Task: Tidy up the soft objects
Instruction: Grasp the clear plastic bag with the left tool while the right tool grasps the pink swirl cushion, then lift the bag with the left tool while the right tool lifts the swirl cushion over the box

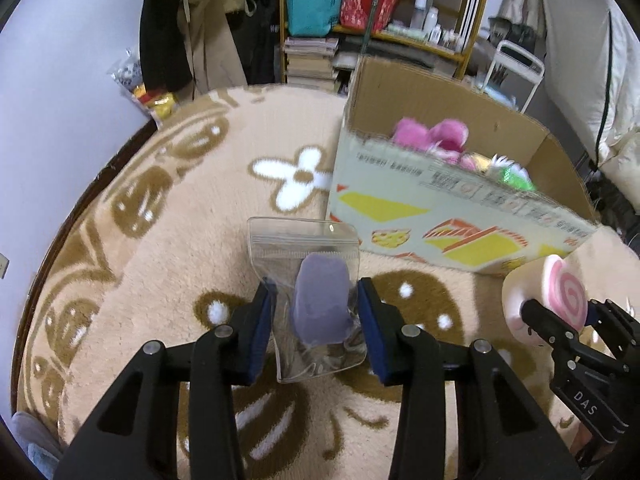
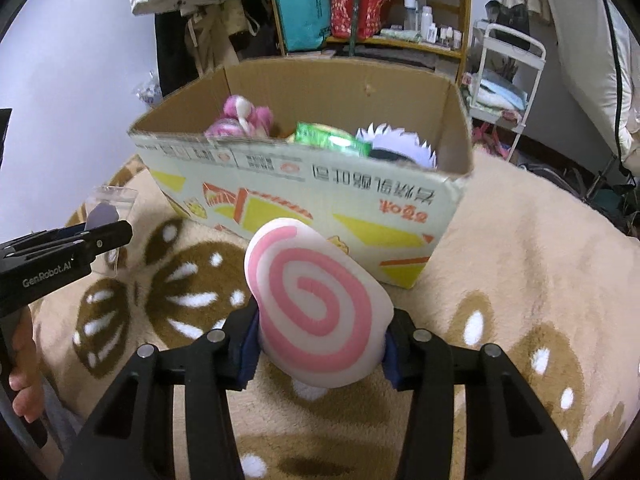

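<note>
My left gripper is shut on a clear zip bag holding a purple soft block, held above the rug; the bag also shows in the right wrist view. My right gripper is shut on a white soft toy with a pink spiral, in front of the cardboard box; this toy also shows in the left wrist view. The open box holds pink plush, a green item and a white spiky toy.
A beige rug with brown and white patterns covers the floor. Behind the box stand a wooden shelf with bags and bottles, hanging clothes and a white cart. Snack packets lie by the wall.
</note>
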Action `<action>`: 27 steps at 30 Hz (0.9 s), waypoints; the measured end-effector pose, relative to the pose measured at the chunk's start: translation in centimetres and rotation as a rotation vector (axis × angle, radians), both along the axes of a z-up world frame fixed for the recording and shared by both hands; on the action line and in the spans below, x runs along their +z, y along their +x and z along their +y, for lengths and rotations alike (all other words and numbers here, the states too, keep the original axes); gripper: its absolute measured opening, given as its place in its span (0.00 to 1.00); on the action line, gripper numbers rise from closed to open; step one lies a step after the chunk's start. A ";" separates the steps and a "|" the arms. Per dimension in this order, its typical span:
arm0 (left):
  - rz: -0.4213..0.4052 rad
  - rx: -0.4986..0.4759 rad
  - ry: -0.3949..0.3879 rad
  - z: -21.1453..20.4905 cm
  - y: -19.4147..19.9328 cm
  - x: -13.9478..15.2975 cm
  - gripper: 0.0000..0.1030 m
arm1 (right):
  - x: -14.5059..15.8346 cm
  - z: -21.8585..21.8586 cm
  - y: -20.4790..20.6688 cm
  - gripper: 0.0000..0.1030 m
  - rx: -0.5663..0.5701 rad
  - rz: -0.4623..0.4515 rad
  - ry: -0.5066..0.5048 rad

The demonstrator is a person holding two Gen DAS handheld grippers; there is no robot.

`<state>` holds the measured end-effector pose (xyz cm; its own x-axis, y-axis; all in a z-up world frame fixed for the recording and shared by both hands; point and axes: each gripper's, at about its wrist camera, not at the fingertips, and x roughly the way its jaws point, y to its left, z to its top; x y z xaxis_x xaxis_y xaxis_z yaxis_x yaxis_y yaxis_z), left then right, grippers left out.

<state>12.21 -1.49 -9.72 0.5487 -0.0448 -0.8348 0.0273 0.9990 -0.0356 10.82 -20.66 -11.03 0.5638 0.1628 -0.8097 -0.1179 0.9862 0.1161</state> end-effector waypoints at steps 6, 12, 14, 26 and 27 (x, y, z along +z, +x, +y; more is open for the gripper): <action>-0.135 0.011 -0.014 0.6 -1.7 3.3 0.39 | 2.5 -0.4 -1.7 0.50 -0.015 -0.063 0.022; -0.280 -0.015 0.001 0.4 -3.3 6.4 0.39 | 5.2 -0.8 -3.2 0.50 -0.019 -0.144 0.045; -0.317 -0.034 0.009 0.1 -3.9 7.2 0.39 | 5.9 -0.7 -3.5 0.50 -0.015 -0.171 0.030; -0.488 -0.106 0.058 -2.1 -4.9 10.5 0.39 | 10.0 -0.8 -2.8 0.50 0.002 -0.319 0.021; -0.495 -0.112 0.065 -2.3 -4.8 10.6 0.39 | 10.2 -0.8 -2.5 0.50 0.003 -0.327 0.021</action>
<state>7.44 -3.79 0.89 0.8740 -0.0825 -0.4789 0.1322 0.9887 0.0709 8.28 -21.50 -0.87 0.7928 0.1799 -0.5823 -0.1553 0.9835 0.0924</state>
